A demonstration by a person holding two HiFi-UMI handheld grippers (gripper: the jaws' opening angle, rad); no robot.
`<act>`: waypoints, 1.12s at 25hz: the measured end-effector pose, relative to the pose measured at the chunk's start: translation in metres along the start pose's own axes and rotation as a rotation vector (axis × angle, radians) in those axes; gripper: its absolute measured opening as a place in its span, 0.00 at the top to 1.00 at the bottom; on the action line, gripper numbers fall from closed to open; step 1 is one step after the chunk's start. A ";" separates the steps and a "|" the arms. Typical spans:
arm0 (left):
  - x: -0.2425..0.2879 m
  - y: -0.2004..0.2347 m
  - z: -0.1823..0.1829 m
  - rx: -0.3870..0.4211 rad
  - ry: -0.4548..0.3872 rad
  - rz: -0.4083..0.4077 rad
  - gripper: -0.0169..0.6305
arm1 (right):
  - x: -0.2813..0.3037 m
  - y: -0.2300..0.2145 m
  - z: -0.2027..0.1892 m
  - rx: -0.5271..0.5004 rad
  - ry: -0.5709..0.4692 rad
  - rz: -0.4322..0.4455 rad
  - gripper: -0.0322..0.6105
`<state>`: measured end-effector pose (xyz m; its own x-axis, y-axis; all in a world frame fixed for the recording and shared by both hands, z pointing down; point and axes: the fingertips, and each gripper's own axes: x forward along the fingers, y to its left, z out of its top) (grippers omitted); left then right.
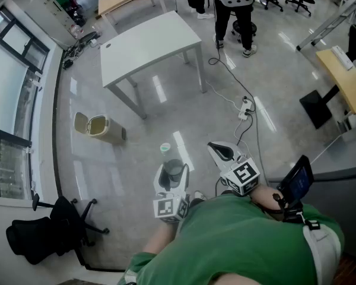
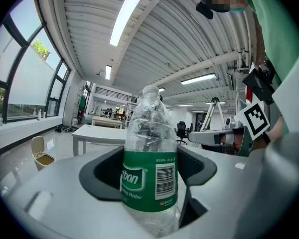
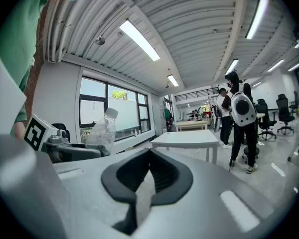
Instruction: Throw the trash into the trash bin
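A clear, crumpled plastic bottle [image 2: 149,158] with a green label stands upright between the pads of my left gripper [image 2: 148,176], which is shut on it and holds it above the floor. From the head view, the bottle [image 1: 168,154] and left gripper [image 1: 172,171] are low in the middle. My right gripper [image 1: 221,150] hangs just to the right, its jaws shut with nothing between them; the same shows in its own view [image 3: 147,178], with the bottle [image 3: 103,131] off to the left. The beige trash bin [image 1: 98,127], lid up, stands on the floor ahead and left, and appears small in the left gripper view [image 2: 41,151].
A white table [image 1: 148,43] stands beyond the bin. A person [image 1: 232,5] stands behind it. A power strip and cable [image 1: 244,108] lie on the floor to the right. A black office chair [image 1: 53,230] sits by the window wall at the left. A wooden desk [image 1: 344,76] is far right.
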<state>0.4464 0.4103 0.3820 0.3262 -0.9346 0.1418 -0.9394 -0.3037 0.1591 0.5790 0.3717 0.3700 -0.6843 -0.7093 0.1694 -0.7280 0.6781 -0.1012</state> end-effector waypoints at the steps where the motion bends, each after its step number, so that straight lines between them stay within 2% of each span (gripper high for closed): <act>1: 0.000 0.000 0.005 -0.004 0.009 0.013 0.46 | 0.000 0.000 0.001 -0.001 0.002 0.000 0.95; 11: -0.003 0.019 0.008 -0.023 0.009 0.023 0.46 | 0.014 0.008 0.004 0.010 -0.012 -0.004 0.94; 28: -0.033 0.107 0.010 -0.036 0.017 0.022 0.46 | 0.071 0.070 0.007 -0.003 -0.019 -0.046 0.94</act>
<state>0.3343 0.4063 0.3846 0.3075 -0.9376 0.1623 -0.9420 -0.2759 0.1912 0.4790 0.3680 0.3677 -0.6509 -0.7433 0.1547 -0.7585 0.6453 -0.0910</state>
